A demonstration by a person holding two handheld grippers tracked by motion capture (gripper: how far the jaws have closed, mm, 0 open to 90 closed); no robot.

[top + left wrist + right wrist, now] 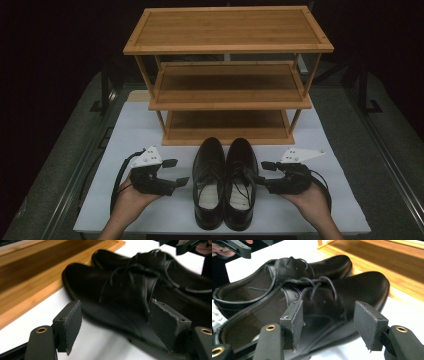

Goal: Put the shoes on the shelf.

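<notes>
1. Left tool [176, 172], black with two jaws and a grey three-cornered plate on top, sat in the person's left hand [131, 192]. Jaws stood apart with nothing gripped; no earlier look at them was available. It pointed across at the shoes.
2. Right tool [264, 172], same build, sat in the right hand [311, 196]. Jaws stood apart and pointed inward at the shoes. In the right tool view the pads [293, 323] framed the laces without pressing on them.
3. Pair of black leather lace-up dress shoes lay between the two tools, side by side and touching, toes pointing away from the person.
4. Left shoe [208, 180] lay just beside the left tool's jaw tips, a narrow strip of surface between. In the left tool view its side showed past the pads [70, 325], blurred.
5. Right shoe [241, 181] lay against, or nearly against, the right tool's tips; contact could not be told.
6. White surface [125, 130] carried shoes and rack.
7. Three-tier bamboo shoe rack [227, 30] stood beyond both tools, its bottom shelf just past the shoe toes. All shelves bare.
</notes>
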